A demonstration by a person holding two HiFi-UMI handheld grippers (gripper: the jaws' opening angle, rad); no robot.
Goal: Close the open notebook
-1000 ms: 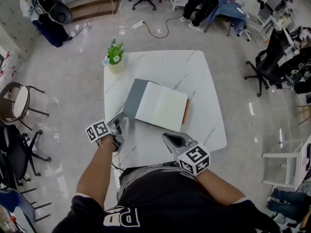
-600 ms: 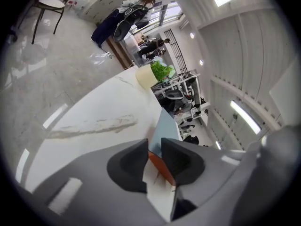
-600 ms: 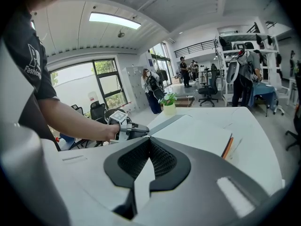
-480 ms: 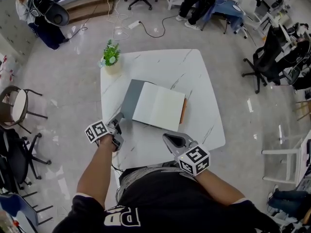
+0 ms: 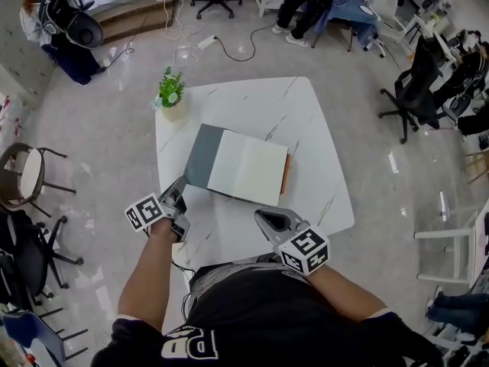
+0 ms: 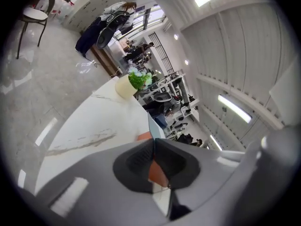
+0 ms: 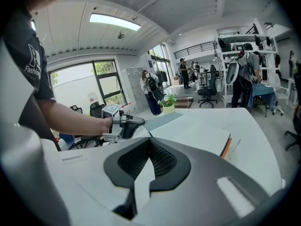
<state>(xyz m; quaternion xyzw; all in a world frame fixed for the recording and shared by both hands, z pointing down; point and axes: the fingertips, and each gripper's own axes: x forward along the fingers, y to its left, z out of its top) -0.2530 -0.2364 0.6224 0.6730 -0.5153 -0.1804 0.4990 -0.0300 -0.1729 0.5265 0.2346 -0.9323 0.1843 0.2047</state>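
The open notebook [image 5: 248, 170] lies flat in the middle of the white marble table [image 5: 306, 121], with its grey cover [image 5: 200, 154] spread to the left and an orange edge on the right. My left gripper [image 5: 180, 183] is shut and empty, at the table's left front edge just short of the grey cover's near corner. My right gripper [image 5: 261, 215] is also shut and empty, at the front edge, a little short of the notebook's near side. The right gripper view shows the notebook [image 7: 197, 133] lying ahead and the left gripper [image 7: 126, 123] beside it.
A small potted plant [image 5: 171, 92] stands at the table's far left corner. Office chairs [image 5: 416, 90] and cables surround the table on the grey floor, and a person [image 5: 306, 2] stands at the back. A chair [image 5: 27, 170] is at the left.
My left gripper has drifted slightly left and back toward me, away from the notebook's corner. The right gripper and the notebook have stayed put.
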